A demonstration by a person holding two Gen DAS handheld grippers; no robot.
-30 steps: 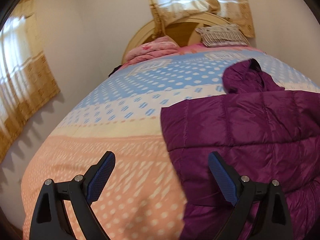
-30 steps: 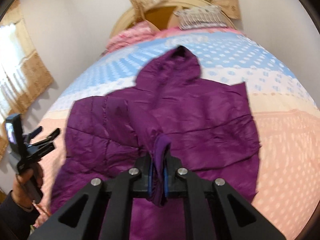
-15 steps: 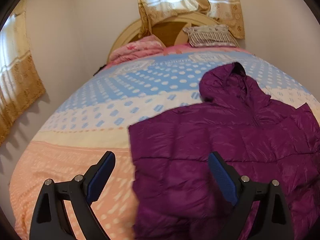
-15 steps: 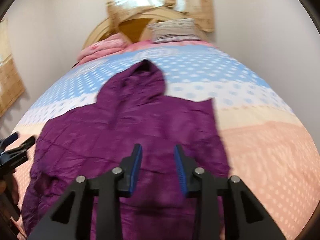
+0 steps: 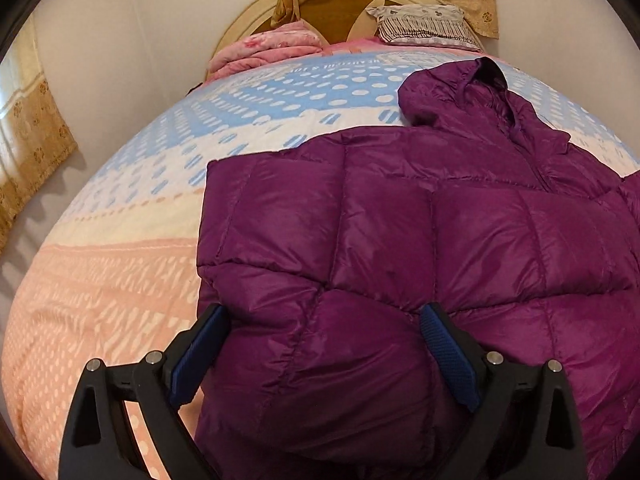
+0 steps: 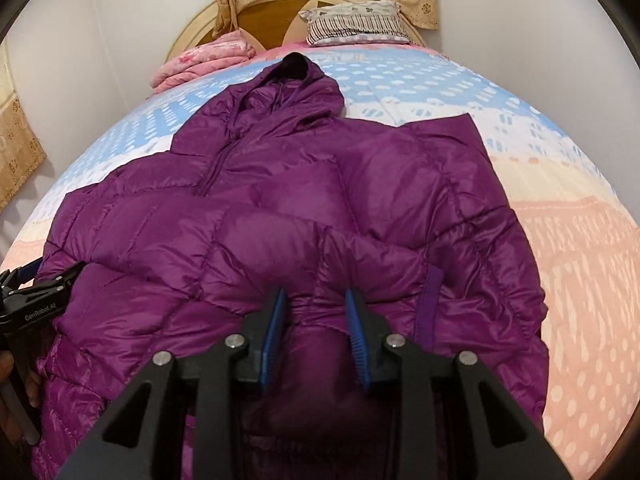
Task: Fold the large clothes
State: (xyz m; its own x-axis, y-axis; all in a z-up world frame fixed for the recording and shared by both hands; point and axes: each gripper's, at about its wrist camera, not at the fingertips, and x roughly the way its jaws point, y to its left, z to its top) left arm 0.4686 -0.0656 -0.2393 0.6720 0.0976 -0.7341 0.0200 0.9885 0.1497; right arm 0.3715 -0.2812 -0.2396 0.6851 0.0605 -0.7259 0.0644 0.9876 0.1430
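Jacket: we see the purple puffer jacket [image 6: 304, 216] spread flat on the bed [image 6: 580, 280], hood [image 6: 288, 92] toward the far headboard, hem toward us, both sleeves laid across the front.
Left gripper: we find our left gripper [image 5: 320, 344] with its jaws spread wide over the jacket's near left edge; puffy fabric bulges between the blue pads [image 5: 448, 356], but we see no pad pressing on it.
Right gripper: our right gripper [image 6: 316, 320] has its jaws partly apart and closing a little, straddling a ridge of the folded sleeve near the hem; we cannot say the pads squeeze it.
Bed: the cover runs peach near us, cream mid-way, blue with white dots far.
Far end: a folded pink quilt [image 6: 204, 60] sits left, a striped pillow [image 6: 356, 24] right, against the rounded headboard [image 6: 272, 12].
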